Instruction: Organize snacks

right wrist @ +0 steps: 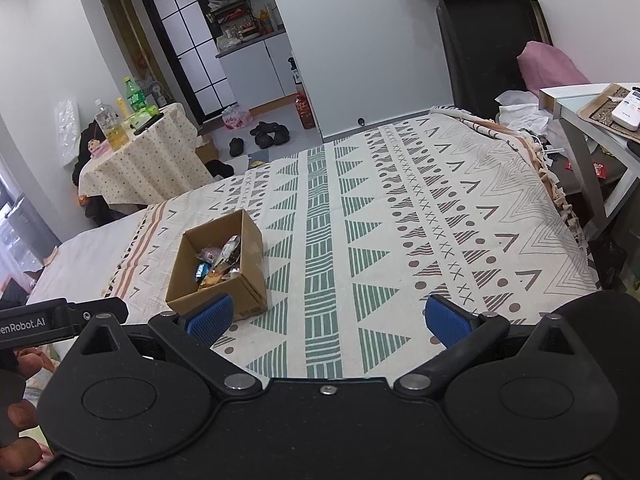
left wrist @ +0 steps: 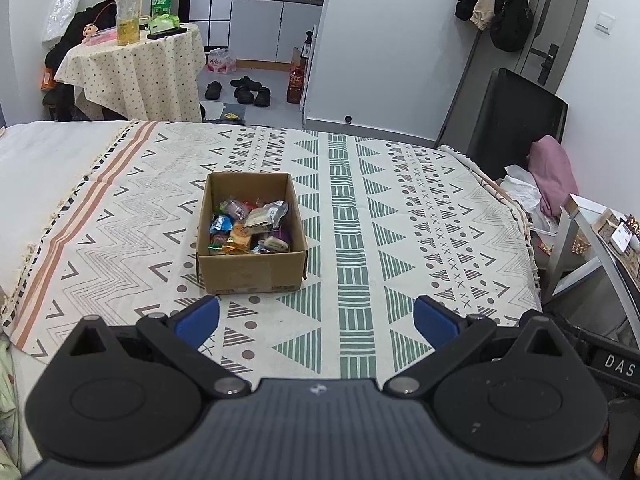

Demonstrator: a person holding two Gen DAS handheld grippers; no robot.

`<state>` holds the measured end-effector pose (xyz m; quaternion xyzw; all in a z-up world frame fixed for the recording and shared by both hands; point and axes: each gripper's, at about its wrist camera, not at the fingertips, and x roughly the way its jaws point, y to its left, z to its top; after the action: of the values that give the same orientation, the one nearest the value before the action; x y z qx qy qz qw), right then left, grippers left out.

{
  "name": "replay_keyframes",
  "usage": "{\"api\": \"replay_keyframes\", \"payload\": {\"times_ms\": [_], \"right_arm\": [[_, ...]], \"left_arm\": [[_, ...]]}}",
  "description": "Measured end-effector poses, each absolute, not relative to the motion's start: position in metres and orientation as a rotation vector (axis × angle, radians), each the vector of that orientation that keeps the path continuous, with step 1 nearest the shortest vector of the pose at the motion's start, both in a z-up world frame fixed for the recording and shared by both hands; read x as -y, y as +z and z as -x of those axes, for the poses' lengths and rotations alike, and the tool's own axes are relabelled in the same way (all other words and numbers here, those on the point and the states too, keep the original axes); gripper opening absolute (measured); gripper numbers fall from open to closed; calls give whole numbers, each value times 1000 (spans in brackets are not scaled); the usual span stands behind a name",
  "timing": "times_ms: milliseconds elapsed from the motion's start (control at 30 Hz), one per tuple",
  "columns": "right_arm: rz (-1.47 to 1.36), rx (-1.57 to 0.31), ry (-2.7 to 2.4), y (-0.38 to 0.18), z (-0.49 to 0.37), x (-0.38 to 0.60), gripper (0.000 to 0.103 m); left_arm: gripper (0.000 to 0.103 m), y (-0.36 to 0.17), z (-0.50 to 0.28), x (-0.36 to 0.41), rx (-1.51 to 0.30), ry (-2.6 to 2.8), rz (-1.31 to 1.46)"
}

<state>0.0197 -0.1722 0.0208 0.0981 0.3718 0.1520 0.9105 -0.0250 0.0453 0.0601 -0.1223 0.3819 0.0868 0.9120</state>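
Note:
An open cardboard box [left wrist: 248, 276] stands on the patterned cloth [left wrist: 400, 240] covering the bed. Several wrapped snacks [left wrist: 250, 226] lie piled inside it. My left gripper [left wrist: 316, 320] hangs open just in front of the box, nothing between its blue pads [left wrist: 198, 320]. In the right wrist view the same box [right wrist: 248, 240] sits to the left, its snacks [right wrist: 220, 262] partly hidden by the near wall. My right gripper [right wrist: 328, 318] is open and empty, its left blue pad [right wrist: 210, 316] overlapping the box's near corner in the picture.
A small round table [left wrist: 136, 64] with bottles stands beyond the bed's far left. Shoes [left wrist: 244, 90] lie on the floor behind. A black chair [left wrist: 516, 120] with pink cloth and a white side table [right wrist: 592, 120] flank the bed's right edge. A hand [right wrist: 16, 420] shows at lower left.

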Motion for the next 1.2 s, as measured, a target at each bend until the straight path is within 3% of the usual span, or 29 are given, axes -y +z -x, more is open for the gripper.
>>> {"api": "replay_keyframes", "payload": {"times_ms": [1200], "right_arm": [[-204, -765, 304, 22, -20, 176, 103]], "left_arm": [[103, 55, 24, -41, -795, 171, 243]]}}
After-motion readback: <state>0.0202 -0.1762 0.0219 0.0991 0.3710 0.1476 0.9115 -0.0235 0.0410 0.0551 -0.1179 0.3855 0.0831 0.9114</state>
